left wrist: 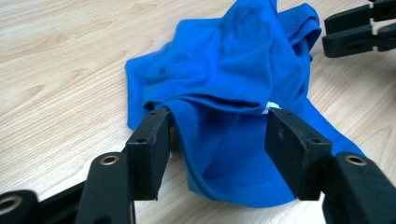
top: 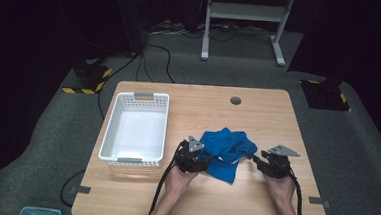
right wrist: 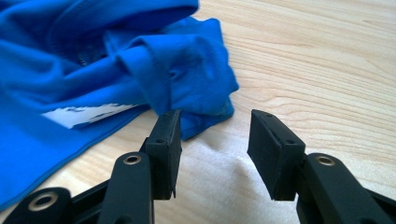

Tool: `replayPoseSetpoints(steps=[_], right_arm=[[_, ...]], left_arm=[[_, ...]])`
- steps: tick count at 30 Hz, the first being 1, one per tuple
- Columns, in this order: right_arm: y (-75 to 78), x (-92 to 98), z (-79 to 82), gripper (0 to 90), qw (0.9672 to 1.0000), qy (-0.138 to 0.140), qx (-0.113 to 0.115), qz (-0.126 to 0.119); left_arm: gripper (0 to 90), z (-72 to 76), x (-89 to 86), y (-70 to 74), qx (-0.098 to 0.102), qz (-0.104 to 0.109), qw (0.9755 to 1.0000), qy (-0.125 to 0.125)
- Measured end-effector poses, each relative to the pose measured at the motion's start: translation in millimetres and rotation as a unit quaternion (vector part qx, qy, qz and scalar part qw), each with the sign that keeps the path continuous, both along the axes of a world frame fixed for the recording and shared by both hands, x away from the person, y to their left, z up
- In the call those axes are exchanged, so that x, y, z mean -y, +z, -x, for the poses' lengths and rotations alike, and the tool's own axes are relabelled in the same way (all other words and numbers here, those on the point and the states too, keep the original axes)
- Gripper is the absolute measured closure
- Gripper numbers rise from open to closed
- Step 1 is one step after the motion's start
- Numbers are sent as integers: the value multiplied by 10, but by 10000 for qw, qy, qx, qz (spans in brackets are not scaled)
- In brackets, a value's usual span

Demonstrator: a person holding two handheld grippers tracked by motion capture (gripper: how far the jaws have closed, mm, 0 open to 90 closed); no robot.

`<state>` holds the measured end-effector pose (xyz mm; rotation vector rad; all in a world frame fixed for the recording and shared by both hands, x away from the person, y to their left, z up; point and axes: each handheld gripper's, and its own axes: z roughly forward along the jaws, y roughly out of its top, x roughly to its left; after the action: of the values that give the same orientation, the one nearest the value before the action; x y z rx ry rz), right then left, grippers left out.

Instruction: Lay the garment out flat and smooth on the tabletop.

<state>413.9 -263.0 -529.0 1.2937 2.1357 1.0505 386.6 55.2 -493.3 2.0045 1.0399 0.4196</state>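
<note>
Nearest the counter's (top: 258, 116) front edge, two hands hold two grippers. The left gripper (left wrist: 217, 133) stands wide, its jaws straddling the near fold of the one blue cloth (top: 226, 149) without closing on it; in the high view it sits at the cloth's left side (top: 191, 156). The right gripper (right wrist: 214, 140) is also wide, holding nothing, its left jaw just beside a rumpled corner of the cloth (right wrist: 116, 70), with bare wood between the jaws; in the high view it is at the cloth's right (top: 274, 162).

The cloth lies crumpled in the front middle of the counter. A white label (right wrist: 86, 113) shows on it, its print too blurred to read.

Farther left, toward the left edge, stands one white basket (top: 108, 127), apart from the cloth. Near the back edge is one round hole (top: 235, 100).
</note>
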Motion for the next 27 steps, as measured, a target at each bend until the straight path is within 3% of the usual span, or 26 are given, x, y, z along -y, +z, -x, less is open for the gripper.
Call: replayPoseSetpoints(steps=[2,4,8,12,17,25,27], right_arm=[[-3,3,-14,548,10000,-24,1,17],[1,7,-4,551,10000,-55,23,12],[0,-1,48,552,10000,11,40,2],[-7,-3,122,552,9999,81,52,-28],[-14,-64,220,561,9996,274,61,-18],[-47,-222,245,564,9984,561,30,26],[-41,-325,254,563,9971,751,59,67]], left_arm=[[404,20,-25,19,28,-46,10000,29],[400,44,-23,43,161,-237,9996,54],[397,-10,19,74,124,-157,9998,-32],[387,-98,168,90,90,-152,9995,-244],[387,-247,461,39,28,-307,9980,-560],[398,-390,642,-78,-80,-477,9970,-598],[448,-440,683,-110,-103,-576,9966,-579]])
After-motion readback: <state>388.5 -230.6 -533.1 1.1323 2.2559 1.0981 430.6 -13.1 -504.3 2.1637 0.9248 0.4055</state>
